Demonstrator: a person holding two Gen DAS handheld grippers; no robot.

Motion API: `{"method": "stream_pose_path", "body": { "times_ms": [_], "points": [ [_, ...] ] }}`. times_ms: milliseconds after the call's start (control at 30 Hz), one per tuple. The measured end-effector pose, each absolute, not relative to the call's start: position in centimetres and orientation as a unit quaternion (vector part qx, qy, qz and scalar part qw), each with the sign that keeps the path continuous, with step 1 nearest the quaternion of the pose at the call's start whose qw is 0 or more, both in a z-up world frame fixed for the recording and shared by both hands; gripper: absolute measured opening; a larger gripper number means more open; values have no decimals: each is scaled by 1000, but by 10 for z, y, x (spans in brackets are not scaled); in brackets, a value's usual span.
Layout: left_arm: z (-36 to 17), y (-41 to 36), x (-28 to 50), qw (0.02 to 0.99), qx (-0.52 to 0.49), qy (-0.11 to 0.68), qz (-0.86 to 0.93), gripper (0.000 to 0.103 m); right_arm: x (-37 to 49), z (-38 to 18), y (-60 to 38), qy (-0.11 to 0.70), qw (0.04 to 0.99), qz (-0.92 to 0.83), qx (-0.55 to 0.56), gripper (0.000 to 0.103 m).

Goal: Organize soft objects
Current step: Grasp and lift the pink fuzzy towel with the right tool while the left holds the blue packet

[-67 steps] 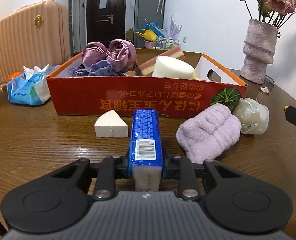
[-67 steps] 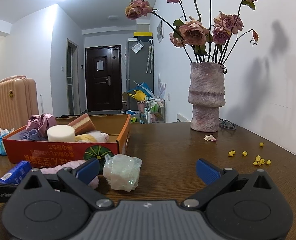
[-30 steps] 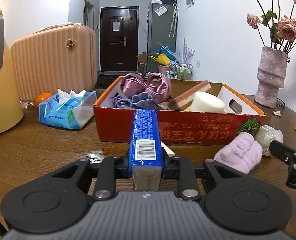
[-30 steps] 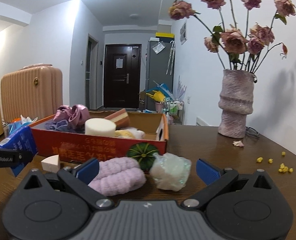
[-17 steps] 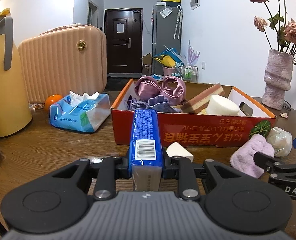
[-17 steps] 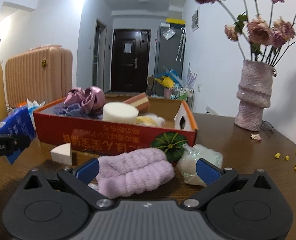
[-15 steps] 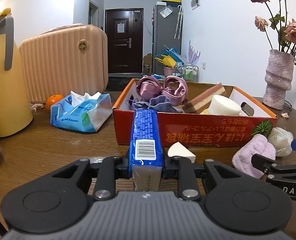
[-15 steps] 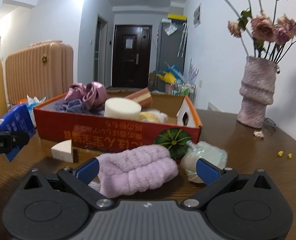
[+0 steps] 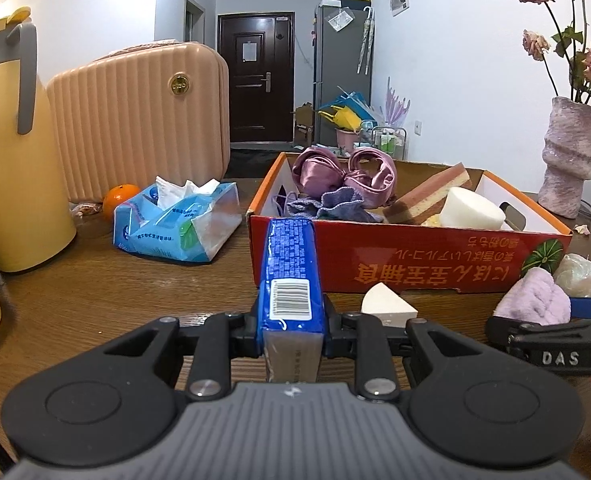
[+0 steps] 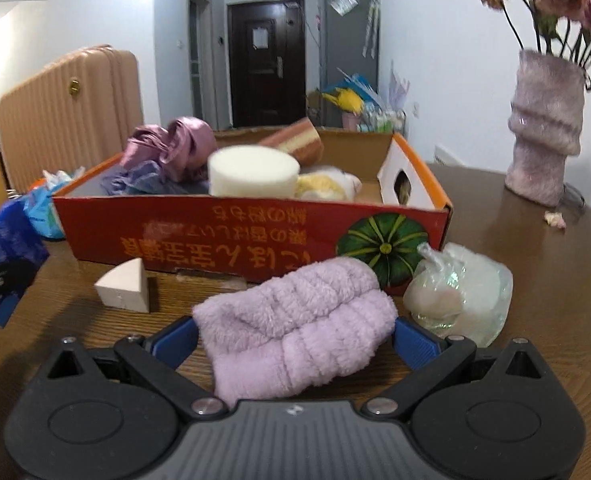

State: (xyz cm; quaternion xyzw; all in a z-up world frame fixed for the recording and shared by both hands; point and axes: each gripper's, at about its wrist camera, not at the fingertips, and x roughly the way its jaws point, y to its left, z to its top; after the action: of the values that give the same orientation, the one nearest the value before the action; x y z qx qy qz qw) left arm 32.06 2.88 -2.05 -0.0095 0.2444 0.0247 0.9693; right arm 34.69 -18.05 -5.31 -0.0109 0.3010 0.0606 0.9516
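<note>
Now the right gripper (image 10: 295,334), brought in since a second ago, is being set with released fingers either side of the lilac towel (image 10: 295,328) lying on the desk (image 10: 535,280) before the box (image 10: 255,232), while the blue packet (image 9: 289,280) is being kept clenched in the left gripper (image 9: 291,326), so a pickup seems next.

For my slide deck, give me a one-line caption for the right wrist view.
Right gripper open around a rolled lilac towel on the table, in front of the red cardboard box.
</note>
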Motion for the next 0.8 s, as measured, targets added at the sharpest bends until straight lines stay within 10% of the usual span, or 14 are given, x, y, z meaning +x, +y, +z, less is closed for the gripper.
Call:
{"method": "stream_pose_path", "body": {
  "times_ms": [300,567,800],
  "points": [
    [-21,28,321,969,-7,245,21,25,362,-59,-188,321,945,57,22,81],
    [-21,28,320,970,-8,242,19,25,342,-46,-187,259,963,67,8,31],
    [-20,28,319,970,-8,240,20,25,324,-35,-182,207,975,75,-9,28]
  ]
}}
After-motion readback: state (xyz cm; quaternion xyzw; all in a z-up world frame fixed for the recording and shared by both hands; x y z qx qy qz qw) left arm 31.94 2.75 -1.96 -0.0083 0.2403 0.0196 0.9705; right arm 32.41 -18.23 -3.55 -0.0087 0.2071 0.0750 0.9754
